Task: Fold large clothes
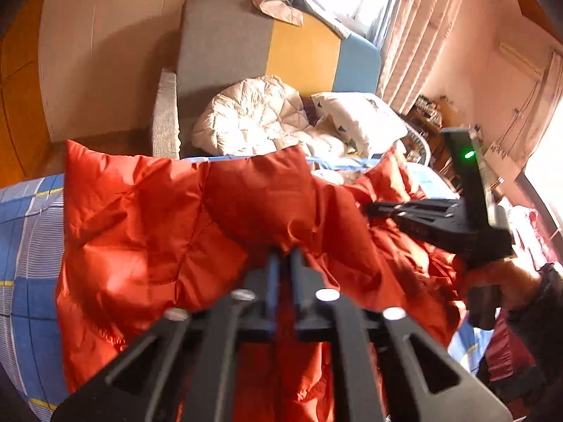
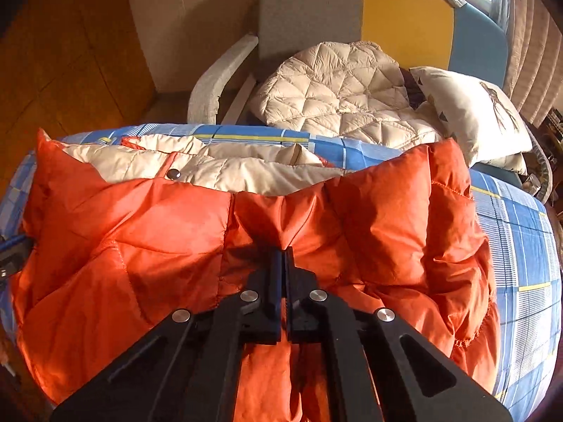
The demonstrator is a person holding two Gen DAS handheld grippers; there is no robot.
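An orange puffer jacket [image 1: 147, 218] with a cream lining [image 2: 218, 168] lies spread on a bed with a blue plaid sheet [image 1: 24, 218]. My left gripper [image 1: 285, 255] is shut on a fold of the orange jacket near its middle. My right gripper [image 2: 283, 251] is shut on another fold of the orange jacket [image 2: 147, 239]. The right gripper also shows in the left wrist view [image 1: 373, 209], at the right side of the jacket, held by a hand. The jacket's near part is hidden under both gripper bodies.
A cream quilted jacket [image 2: 337, 91] and a white pillow [image 2: 471, 112] lie at the bed's head, against a grey, yellow and blue headboard [image 2: 404, 17]. A grey chair arm [image 2: 218, 77] stands beside the bed. The plaid sheet [image 2: 520, 246] shows to the right.
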